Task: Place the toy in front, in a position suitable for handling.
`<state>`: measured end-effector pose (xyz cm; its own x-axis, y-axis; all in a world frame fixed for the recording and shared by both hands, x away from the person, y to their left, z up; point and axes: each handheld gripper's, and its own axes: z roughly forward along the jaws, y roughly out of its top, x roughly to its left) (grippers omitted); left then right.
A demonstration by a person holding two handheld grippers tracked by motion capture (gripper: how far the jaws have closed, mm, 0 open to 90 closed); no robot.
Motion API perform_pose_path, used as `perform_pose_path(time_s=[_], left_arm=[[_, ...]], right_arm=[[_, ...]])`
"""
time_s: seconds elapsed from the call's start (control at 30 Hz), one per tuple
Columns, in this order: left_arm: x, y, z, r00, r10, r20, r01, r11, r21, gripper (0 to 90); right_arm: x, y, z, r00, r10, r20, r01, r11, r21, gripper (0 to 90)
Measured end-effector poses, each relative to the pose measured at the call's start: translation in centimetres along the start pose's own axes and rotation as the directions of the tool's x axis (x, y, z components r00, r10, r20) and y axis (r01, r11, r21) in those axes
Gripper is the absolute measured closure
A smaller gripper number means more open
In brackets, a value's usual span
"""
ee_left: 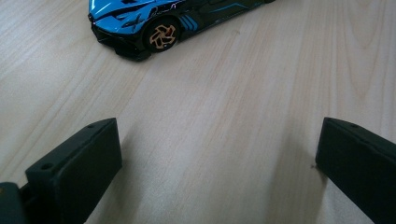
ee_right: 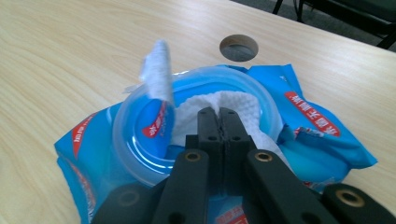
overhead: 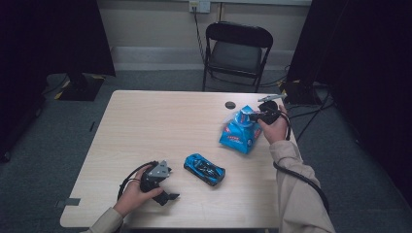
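Observation:
A blue pack of wet wipes [overhead: 239,133] lies at the table's right side. Its clear round lid [ee_right: 140,135] stands open and the seal flap [ee_right: 156,70] sticks up. My right gripper [ee_right: 219,116] is shut, its tips pinching the white wipe [ee_right: 243,105] in the pack's opening; from above, the right gripper [overhead: 252,116] sits over the pack's top. A blue and black toy car [overhead: 204,169] rests near the front middle of the table. My left gripper [overhead: 170,184] lies open on the table just left of the car [ee_left: 154,23], with bare wood between its jaws [ee_left: 219,158].
The light wooden table [overhead: 145,121] has a round cable hole [overhead: 230,105] just behind the wipes pack. A black folding chair [overhead: 236,48] stands beyond the far edge. Cables trail over the floor at the right.

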<state>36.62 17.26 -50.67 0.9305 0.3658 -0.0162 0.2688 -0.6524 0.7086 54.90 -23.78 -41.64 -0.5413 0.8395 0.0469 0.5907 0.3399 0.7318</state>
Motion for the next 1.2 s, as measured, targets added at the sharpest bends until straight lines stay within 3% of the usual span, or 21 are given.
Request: perform_pose_path(time_s=[0.3, 1.2], left_arm=[[0.0, 0.0, 0.0, 1.0000, 0.000, 0.000, 0.000, 1.0000, 0.000, 0.0], [0.0, 0.0, 0.0, 1.0000, -0.001, 0.000, 0.001, 1.0000, 0.000, 0.0]], right_arm=[[0.5, 0.7, -0.5, 0.9999, 0.015, -0.008, -0.015, 1.000, -0.008, 90.0], [0.1, 1.2, -1.3, 0.9990, 0.042, -0.016, -0.042, 0.999, -0.020, 90.0]])
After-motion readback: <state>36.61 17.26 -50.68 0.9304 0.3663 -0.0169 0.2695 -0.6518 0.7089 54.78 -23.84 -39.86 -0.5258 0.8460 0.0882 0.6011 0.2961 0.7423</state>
